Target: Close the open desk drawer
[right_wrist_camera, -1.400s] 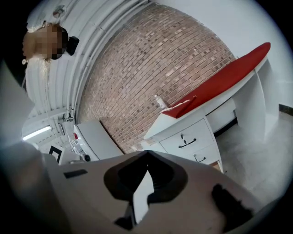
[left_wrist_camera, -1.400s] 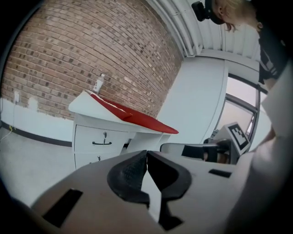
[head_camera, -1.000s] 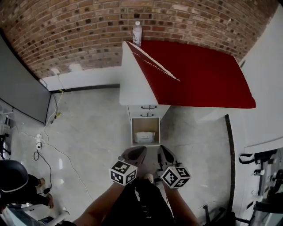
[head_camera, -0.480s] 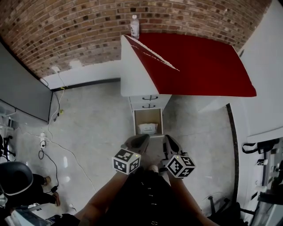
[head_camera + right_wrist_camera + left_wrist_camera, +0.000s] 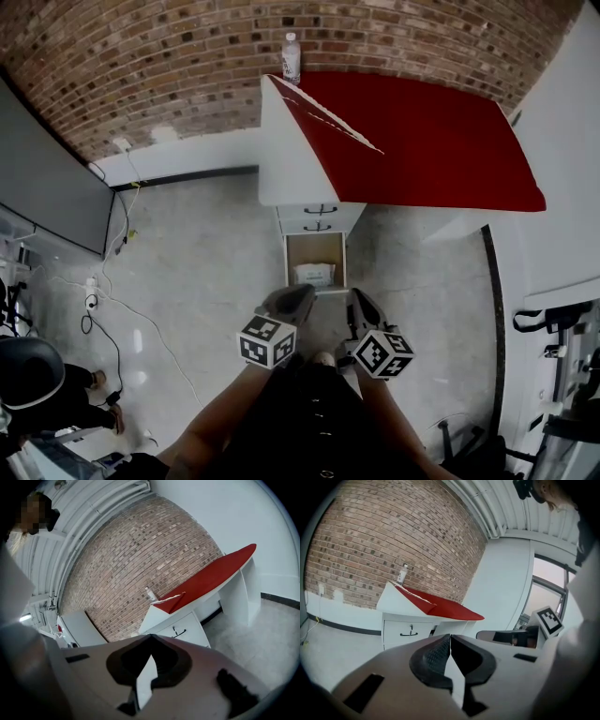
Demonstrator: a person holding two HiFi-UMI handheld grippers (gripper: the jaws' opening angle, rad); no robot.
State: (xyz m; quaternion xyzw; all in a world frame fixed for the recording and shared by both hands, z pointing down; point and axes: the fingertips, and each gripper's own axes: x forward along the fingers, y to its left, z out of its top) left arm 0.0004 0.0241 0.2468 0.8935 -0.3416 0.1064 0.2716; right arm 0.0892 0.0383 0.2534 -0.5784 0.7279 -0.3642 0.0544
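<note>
The white desk [image 5: 291,159] with a red top stands against the brick wall. Its bottom drawer [image 5: 316,262] is pulled out over the floor, and a white packet [image 5: 314,274] lies inside. Two shut drawers with dark handles [image 5: 319,217] sit above it. My left gripper [image 5: 296,300] and right gripper [image 5: 360,302] hover side by side just short of the open drawer, touching nothing. Both are shut and empty. In the left gripper view the desk [image 5: 426,604] is ahead, and the gripper's body hides the open drawer. The right gripper view shows the desk [image 5: 187,604] too.
A clear bottle [image 5: 292,58] stands on the desk's far corner. A grey panel [image 5: 47,197] leans at the left, with cables [image 5: 103,300] trailing over the floor below it. A white wall [image 5: 562,187] and dark equipment [image 5: 562,375] line the right side.
The head view has shifted slightly, so the desk and drawer sit a little higher and to the right. Both grippers keep their pose and the drawer stays open.
</note>
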